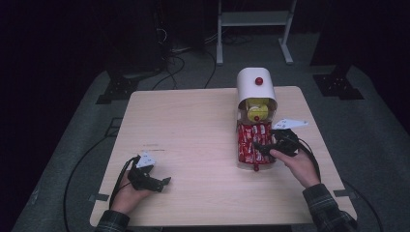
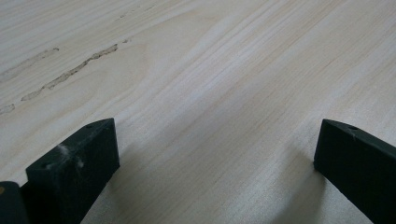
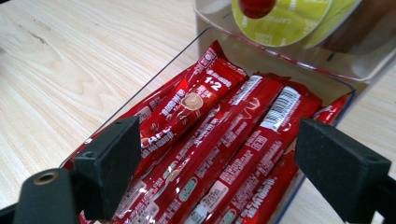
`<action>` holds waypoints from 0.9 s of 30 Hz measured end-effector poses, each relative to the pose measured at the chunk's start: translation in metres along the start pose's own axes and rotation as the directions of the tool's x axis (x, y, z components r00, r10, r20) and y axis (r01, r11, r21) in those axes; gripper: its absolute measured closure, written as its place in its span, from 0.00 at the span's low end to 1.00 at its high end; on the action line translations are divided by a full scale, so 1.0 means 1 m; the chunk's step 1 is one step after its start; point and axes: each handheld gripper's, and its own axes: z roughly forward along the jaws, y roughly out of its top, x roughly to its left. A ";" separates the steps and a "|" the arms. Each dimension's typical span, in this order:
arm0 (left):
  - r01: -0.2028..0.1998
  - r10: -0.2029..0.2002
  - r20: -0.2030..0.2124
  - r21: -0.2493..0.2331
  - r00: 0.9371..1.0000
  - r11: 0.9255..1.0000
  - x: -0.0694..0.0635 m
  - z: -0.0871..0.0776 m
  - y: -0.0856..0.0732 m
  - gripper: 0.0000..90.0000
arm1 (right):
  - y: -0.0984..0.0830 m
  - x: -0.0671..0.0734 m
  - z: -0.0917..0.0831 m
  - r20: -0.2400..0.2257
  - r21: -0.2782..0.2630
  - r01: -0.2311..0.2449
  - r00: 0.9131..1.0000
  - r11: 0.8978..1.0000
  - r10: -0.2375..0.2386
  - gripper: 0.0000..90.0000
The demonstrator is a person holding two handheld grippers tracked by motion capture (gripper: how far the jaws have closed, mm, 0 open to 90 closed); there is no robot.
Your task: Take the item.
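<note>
On the light wooden counter (image 1: 193, 125) stands a storage box with a white rounded lid (image 1: 255, 83) raised at the back, a red knob (image 1: 259, 80) on it. Under the lid sits a compartment holding yellow-green round capsules (image 1: 257, 110). In front of that, a clear drawer (image 3: 219, 42) is pulled out toward the person, packed with red stick sachets (image 1: 252, 142) lying side by side along its length.

The right gripper (image 1: 263, 147) hangs over the near end of that drawer, held in the person's right hand (image 1: 299, 164). In the right gripper view its jaws stand wide apart with nothing between them: the sachets (image 3: 219, 140) lie just below and ahead, and the gap between the jaws spans most of the drawer's width. One jaw sits above the drawer's left wall, the other over its right edge. Whether the jaw tips touch the packets cannot be told. The sachets bear white print and barcodes, and the yellow-green capsules (image 3: 285, 18) show beyond them behind the clear front wall.

The left gripper (image 1: 162, 182) rests low at the near left of the counter, well apart from the box, in the person's left hand (image 1: 128, 193). In the left gripper view its jaws are spread wide over bare wood (image 2: 210, 93), holding nothing.
</note>
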 end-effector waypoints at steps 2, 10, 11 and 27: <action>0.000 0.000 0.000 0.000 1.000 1.000 0.000 0.000 0.000 0.00 | 0.000 0.001 0.003 -0.004 0.003 0.008 1.000 1.000 -0.008 0.16; 0.000 0.000 0.000 0.000 1.000 1.000 0.000 0.000 0.000 0.00 | 0.000 0.003 0.008 -0.007 0.011 0.013 1.000 1.000 -0.013 0.23; 0.000 0.000 0.000 0.000 1.000 1.000 0.000 0.000 0.000 0.00 | 0.000 0.003 0.008 -0.007 0.011 0.013 1.000 1.000 -0.013 0.23; -0.003 0.003 0.002 0.004 1.000 1.000 0.000 0.000 0.000 0.00 | -0.002 0.003 0.013 -0.027 0.033 0.019 0.999 0.999 -0.019 0.47</action>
